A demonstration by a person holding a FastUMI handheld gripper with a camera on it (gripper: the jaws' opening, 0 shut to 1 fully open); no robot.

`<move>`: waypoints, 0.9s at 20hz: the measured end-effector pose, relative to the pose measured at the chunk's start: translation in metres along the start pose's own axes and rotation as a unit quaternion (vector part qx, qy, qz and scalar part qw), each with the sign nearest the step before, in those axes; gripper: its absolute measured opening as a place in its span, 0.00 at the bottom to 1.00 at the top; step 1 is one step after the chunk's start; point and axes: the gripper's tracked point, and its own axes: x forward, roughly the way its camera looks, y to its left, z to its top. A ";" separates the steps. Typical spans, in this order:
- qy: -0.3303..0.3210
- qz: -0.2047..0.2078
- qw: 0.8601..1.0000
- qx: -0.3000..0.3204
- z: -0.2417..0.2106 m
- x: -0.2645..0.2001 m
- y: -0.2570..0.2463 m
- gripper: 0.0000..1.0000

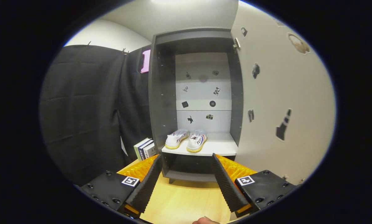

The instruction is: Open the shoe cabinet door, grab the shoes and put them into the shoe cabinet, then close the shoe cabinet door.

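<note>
The grey shoe cabinet stands straight ahead, its door swung wide open to the right. A pair of white shoes with yellow soles sits side by side on the cabinet's white shelf, toes toward me. My gripper is open, with nothing between its fingers. It hangs over the wooden floor in front of the cabinet, short of the shelf. The shoes lie beyond the fingers, slightly left of centre.
Several books stand upright against the cabinet's left side. A black cloth wall closes off the left. The open door carries small dark stickers. Light wooden floor lies below the fingers. A fingertip of a hand shows behind the gripper.
</note>
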 end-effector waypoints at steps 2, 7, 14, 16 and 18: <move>0.002 0.000 1.000 0.002 -0.001 -0.032 -0.009 0.98; -0.011 -0.030 0.999 -0.010 0.006 -0.104 -0.044 0.98; -0.043 -0.093 0.995 -0.004 0.026 -0.169 -0.103 0.98; -0.047 -0.116 0.992 0.011 0.028 -0.176 -0.128 0.98; -0.054 -0.149 0.987 0.030 0.029 -0.180 -0.157 0.98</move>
